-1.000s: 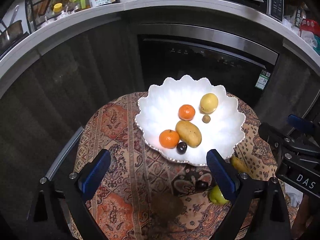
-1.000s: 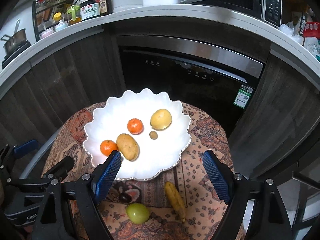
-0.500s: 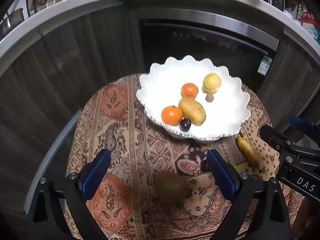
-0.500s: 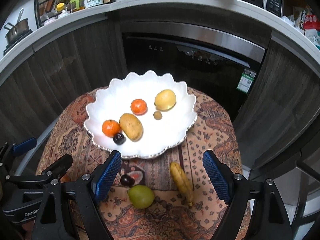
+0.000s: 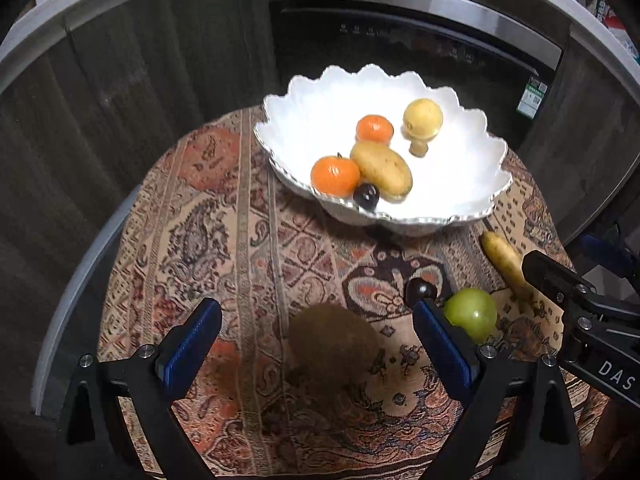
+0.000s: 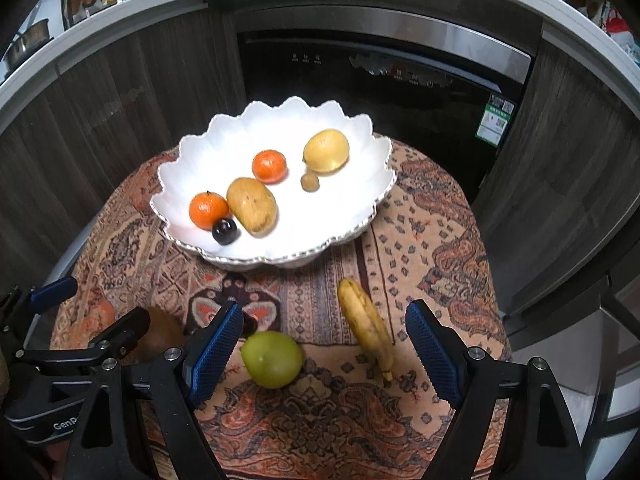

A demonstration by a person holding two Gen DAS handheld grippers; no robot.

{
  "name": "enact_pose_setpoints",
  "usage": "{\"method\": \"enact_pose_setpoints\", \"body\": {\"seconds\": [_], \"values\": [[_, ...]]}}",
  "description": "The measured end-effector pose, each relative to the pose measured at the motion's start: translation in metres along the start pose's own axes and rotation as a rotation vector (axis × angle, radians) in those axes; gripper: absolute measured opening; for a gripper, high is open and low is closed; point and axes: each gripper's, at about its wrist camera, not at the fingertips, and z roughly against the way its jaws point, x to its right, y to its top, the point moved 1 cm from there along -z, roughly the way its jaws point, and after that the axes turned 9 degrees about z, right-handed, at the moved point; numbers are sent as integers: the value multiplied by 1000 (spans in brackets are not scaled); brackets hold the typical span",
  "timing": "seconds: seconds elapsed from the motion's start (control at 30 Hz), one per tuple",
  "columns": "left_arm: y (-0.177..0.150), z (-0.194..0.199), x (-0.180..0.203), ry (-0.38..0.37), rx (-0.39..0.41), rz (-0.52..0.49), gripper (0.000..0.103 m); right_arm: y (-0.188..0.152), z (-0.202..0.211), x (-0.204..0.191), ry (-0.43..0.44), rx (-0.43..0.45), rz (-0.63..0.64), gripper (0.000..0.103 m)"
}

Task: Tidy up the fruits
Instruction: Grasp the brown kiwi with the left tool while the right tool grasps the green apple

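Both tools have dropped closer to the table (image 5: 192, 216) since a second ago; the bowl (image 5: 460, 184) now sits higher in each view and the loose fruit has come in at the bottom.

Left tool (image 5: 316, 344): jaws wide apart, nothing gripped. Kiwi (image 5: 334, 340) lies on the patterned cloth between its blue pads, lower centre, touching neither.

Right tool (image 6: 324, 348): jaws wide apart, nothing gripped. Green fruit (image 6: 272, 358) and banana (image 6: 366, 328) lie on the cloth between its pads, lower centre. A small dark fruit (image 5: 420, 289) sits just above the left tool's right pad.

Bowl, white and scalloped, upper centre: two oranges, a mango (image 6: 252, 205), a lemon (image 6: 326, 150), a dark plum (image 6: 225, 231) and a small brown fruit (image 6: 310, 181).

Writing: "DAS" on the right tool's body, lower right of the left view; "Gen" on the left tool's body, lower left of the right view. Green sticker (image 6: 496, 123) on the oven front, too small to read. Bottle label, upper left of the right view, unreadable.
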Motion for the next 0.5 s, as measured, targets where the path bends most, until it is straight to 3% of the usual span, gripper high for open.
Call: {"method": "enact_pose_setpoints", "body": {"seconds": [0.27, 0.5], "values": [[-14, -25, 2, 4, -38, -7, 95, -14, -16, -2, 0, -37, 3, 84], [-23, -46, 5, 11, -76, -18, 85, -24, -32, -2, 1, -73, -1, 84]]}}
